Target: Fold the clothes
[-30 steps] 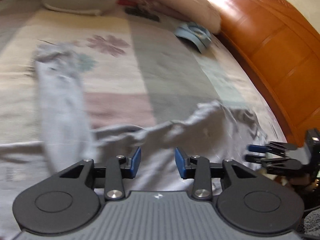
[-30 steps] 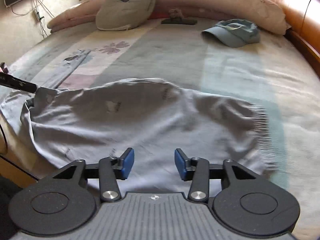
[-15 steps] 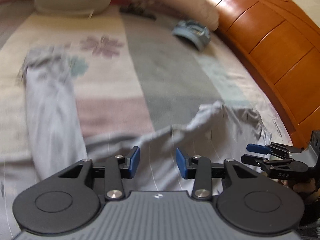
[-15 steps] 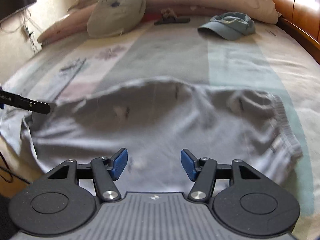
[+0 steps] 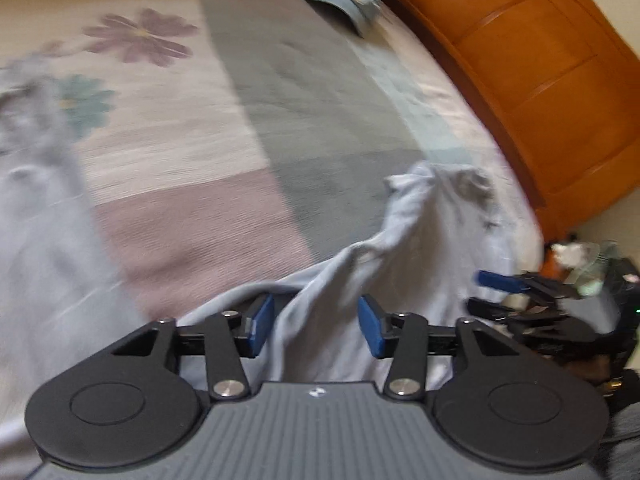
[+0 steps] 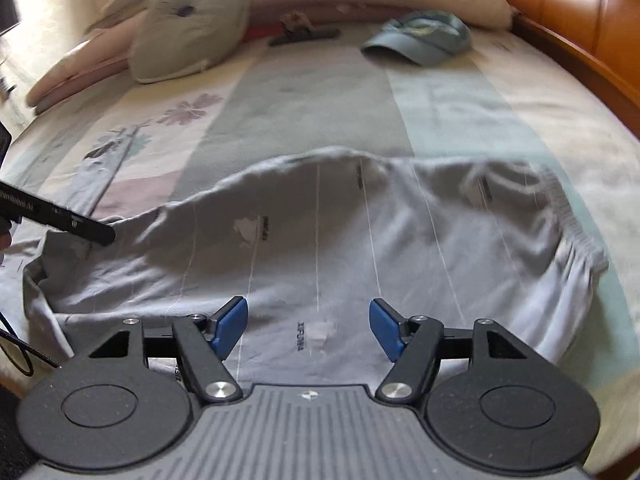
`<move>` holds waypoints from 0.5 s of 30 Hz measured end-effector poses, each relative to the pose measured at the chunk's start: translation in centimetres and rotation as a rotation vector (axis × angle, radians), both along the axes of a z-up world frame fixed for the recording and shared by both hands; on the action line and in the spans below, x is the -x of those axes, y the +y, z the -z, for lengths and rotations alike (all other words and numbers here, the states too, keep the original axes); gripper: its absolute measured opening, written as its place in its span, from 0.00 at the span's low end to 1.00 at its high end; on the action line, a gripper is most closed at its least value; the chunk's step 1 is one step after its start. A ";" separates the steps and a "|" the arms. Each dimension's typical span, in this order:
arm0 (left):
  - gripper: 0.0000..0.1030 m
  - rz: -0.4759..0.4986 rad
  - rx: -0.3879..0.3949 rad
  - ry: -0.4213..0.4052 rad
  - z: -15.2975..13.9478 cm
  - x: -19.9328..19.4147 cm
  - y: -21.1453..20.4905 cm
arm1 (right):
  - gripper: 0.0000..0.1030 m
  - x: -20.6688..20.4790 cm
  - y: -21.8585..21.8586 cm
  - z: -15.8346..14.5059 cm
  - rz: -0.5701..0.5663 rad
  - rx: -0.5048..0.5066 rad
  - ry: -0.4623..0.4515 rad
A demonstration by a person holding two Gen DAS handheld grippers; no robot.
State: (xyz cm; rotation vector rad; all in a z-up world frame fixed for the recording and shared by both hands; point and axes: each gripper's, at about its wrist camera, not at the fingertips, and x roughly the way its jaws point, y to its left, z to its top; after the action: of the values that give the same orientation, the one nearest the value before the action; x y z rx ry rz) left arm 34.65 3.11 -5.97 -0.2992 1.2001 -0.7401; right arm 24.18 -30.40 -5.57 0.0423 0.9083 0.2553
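Trousers (image 6: 340,248) lie across bedspread (image 6: 312,104) near edge; cap (image 6: 420,40) behind them (right side), pillow (image 6: 188,28) far left.

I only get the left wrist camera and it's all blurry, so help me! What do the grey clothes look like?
Observer: In the right wrist view, the grey garment has thin white lines across it.
Operator: Does it have a stretchy bit?
Observer: Yes, a gathered waistband at its right end.
Operator: Any pillows on the bed?
Observer: A grey-green cushion lies at the far end of the bed.
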 end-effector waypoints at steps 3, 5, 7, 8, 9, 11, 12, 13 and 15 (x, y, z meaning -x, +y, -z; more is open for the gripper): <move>0.55 0.101 0.072 0.084 1.0 -1.7 -1.4 | 0.70 -0.1 0.9 0.0 0.028 0.006 0.007; 0.58 0.151 0.113 0.106 1.6 -2.7 -2.5 | 0.70 -0.2 1.5 0.0 0.046 0.009 0.012; 0.58 0.168 0.155 0.107 1.9 -3.7 -3.4 | 0.70 -0.2 2.1 0.0 0.062 0.016 0.015; 0.58 0.154 0.170 0.096 2.0 -4.1 -3.6 | 0.70 -0.3 2.2 -0.1 0.070 0.020 0.018; 0.58 0.141 0.185 0.087 2.1 -4.5 -3.8 | 0.70 -0.4 2.3 0.0 0.079 0.021 0.022; 0.58 0.147 0.215 0.099 2.1 -4.7 -3.7 | 0.70 -0.7 2.4 0.0 0.097 0.024 0.032; 0.58 0.149 0.230 0.105 2.1 -4.9 -3.7 | 0.70 -0.8 2.4 0.0 0.107 0.025 0.036; 0.58 0.152 0.245 0.110 2.1 -5.0 -3.6 | 0.70 -0.9 2.5 0.0 0.116 0.026 0.041; 0.59 0.160 0.276 0.123 2.1 -5.3 -3.5 | 0.70 -1.1 2.6 0.0 0.134 0.029 0.050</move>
State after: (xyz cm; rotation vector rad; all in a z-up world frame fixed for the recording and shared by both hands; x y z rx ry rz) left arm 39.92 -0.44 -8.09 -0.4864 1.2479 -1.0424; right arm 25.31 -27.84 -5.59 0.0828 0.9547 0.1164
